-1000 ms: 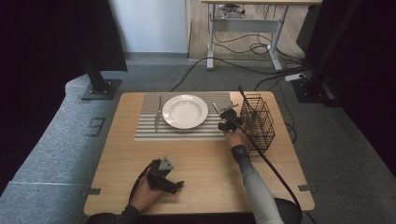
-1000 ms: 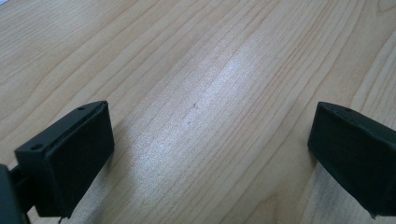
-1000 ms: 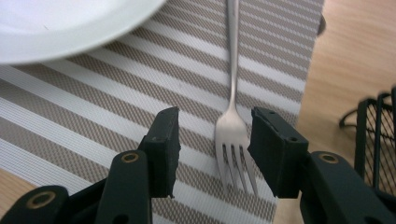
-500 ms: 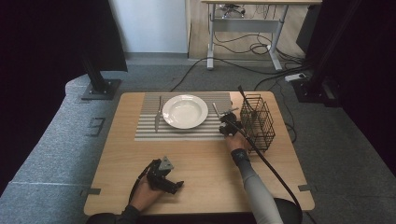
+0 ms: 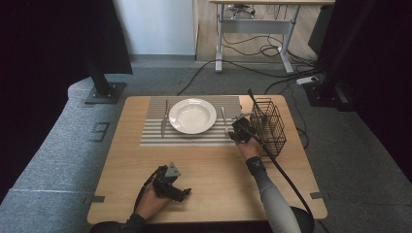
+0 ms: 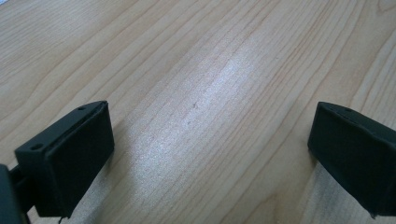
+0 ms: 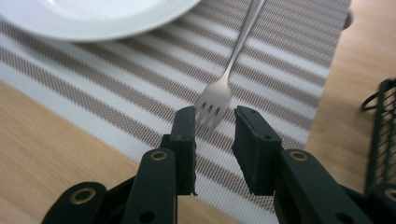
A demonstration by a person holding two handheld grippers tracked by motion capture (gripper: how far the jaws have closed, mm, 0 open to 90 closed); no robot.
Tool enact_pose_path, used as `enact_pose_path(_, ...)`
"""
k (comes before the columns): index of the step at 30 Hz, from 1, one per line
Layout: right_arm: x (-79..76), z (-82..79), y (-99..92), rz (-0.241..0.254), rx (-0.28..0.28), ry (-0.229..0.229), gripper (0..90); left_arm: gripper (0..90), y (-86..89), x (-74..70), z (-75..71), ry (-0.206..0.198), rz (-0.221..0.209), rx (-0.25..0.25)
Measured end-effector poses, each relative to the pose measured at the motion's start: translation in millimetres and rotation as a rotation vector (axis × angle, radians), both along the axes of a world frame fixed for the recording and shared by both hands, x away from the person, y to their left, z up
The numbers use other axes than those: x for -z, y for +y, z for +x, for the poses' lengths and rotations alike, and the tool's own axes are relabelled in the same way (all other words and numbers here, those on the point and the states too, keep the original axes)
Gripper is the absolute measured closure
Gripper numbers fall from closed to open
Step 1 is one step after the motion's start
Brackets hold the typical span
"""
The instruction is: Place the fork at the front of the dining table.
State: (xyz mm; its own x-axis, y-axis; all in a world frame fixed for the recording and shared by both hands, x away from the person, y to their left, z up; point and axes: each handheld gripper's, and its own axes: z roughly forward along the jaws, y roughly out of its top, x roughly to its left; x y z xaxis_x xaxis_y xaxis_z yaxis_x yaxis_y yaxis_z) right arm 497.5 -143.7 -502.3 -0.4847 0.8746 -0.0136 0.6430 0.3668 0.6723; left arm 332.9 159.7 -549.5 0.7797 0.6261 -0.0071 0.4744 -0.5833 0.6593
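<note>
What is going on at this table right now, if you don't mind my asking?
A person is working at a wooden table with a gripper in each hand. The right gripper is at the fork lying on the striped placemat beside the white plate. Its jaws have just been closing, with the fork's tines between them, though the pads do not yet seem to press on it. The left gripper rests open over bare wood near the table's front edge. A knife lies left of the plate, and a black wire basket stands to the right.

A recording studio or lab set: black curtains (image 5: pixel 53 43) flank a wooden table (image 5: pixel 209 184) on grey carpet, with stand bases (image 5: pixel 102 92), floor cables (image 5: pixel 252 48) and a height-adjustable desk (image 5: pixel 257 19) beyond the right gripper (image 5: pixel 239 130).
</note>
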Motion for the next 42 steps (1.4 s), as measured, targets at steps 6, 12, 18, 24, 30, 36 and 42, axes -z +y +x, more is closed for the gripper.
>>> enact_pose_path(6,13.3,0.8,5.1,-0.003,-0.036,0.022,79.0,0.0,0.1,0.0,0.0,0.000,0.001,0.000)
enact_pose_path(12,15.1,6.3,6.6,0.017,-0.039,0.008,82.5,0.0,0.0,0.0,0.0,0.000,0.000,0.000)
enact_pose_path(18,14.6,8.7,7.1,0.038,-0.045,0.000,69.7,0.0,0.1,0.0,0.1,0.000,0.000,0.000)
enact_pose_path(24,9.7,2.3,11.1,0.039,-0.074,-0.025,34.0,0.0,0.0,0.0,0.0,0.000,-0.002,-0.001)
enact_pose_path(30,-2.2,-14.2,10.9,0.053,-0.127,-0.059,15.5,0.0,0.0,0.0,0.0,0.000,-0.002,-0.001)
enact_pose_path(36,-16.3,-42.4,9.9,0.042,-0.179,-0.099,4.7,0.0,0.1,0.0,0.0,0.000,-0.001,-0.001)
enact_pose_path(42,-27.3,-68.6,0.9,0.054,-0.200,-0.114,1.5,0.0,-0.1,0.0,-0.4,0.000,0.000,-0.005)
